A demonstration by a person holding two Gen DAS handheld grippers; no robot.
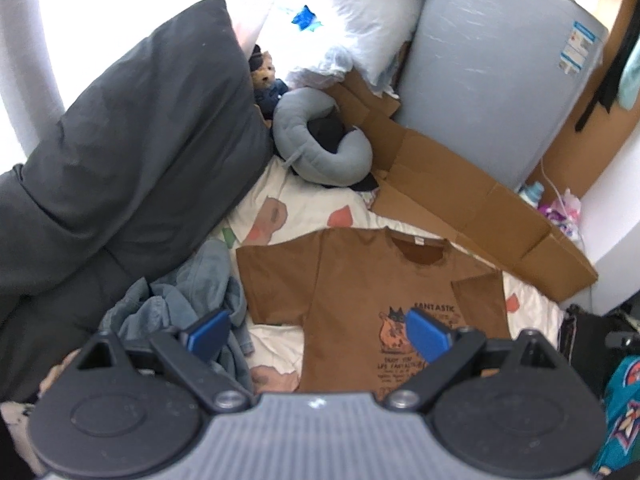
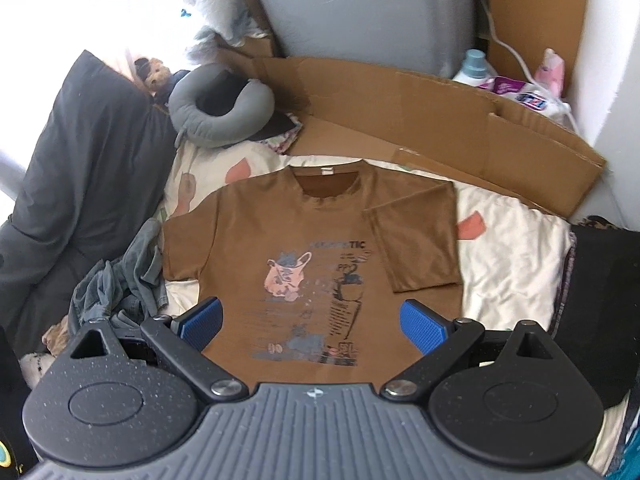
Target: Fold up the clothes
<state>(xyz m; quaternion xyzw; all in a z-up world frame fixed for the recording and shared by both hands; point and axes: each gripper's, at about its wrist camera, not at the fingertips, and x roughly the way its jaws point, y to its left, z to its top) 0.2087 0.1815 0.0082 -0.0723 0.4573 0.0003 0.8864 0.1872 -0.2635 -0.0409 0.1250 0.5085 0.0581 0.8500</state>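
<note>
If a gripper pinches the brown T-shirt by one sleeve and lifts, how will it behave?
The brown T-shirt lies thin and flat on the bed, so it will probably drape limply. One sleeve is already folded inward and will likely flop open. It looks light; both open grippers may be needed.

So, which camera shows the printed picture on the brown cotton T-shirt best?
The right wrist view: the printed picture on the brown cotton T-shirt lies almost wholly visible between the open right gripper fingers. In the left wrist view, the left gripper's blue finger pad hides part of it.
</note>
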